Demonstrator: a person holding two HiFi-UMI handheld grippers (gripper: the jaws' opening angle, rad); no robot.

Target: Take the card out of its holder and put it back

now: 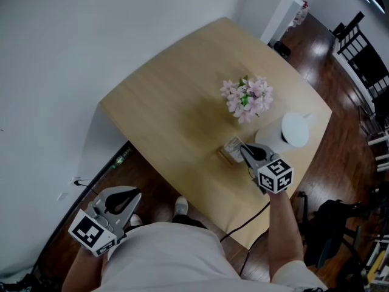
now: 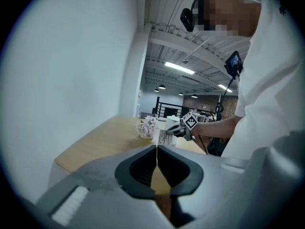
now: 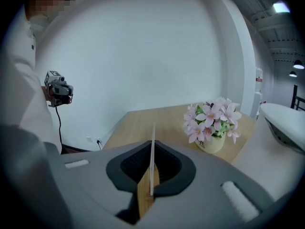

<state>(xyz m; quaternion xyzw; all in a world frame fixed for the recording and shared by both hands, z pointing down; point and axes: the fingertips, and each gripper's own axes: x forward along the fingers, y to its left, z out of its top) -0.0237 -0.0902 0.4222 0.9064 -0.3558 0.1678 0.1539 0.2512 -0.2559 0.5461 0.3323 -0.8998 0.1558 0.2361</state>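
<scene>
**Fig. Card pinch at the near-right part of the surface (image 1: 170, 102).** The right gripper (image 1: 247, 152) is gripping the card (image 1: 234, 145), just near of the flowers (image 1: 246, 99). In the right gripper view the card (image 3: 153, 133) is showing edge-on as a thin white upright line. Both pads are closing flat on its faces, and its top edge is standing proud of the jaws. A wood strip (image 3: 144, 194) is showing below the card btwn the pads, prob. the holder (image 1: 226, 157). Whether the card is sitting in the slot or is just clear of it cannot be told. The left gripper (image 1: 121, 201) is hanging low at the near left, off the surface. Its pads (image 2: 143, 168) are meeting w/ nothing btwn them.

**Handling (judgement).** The card is looking thin and light, prob. stiff enough to stand but easy to bend, w/ smooth faces.
- **Hold point:** a flat pinch across both faces, at the middle of the upper edge, is suiting it best. A corner grip is risking twist in the slot.
- **Holder:** it is looking small and light, so a skewed pull or push is likely dragging or tipping it. Travel should be running straight along the slot, approx. vertical.
- **Flowers:** they are standing just far of the holder, so the sweep should be staying short.
</scene>
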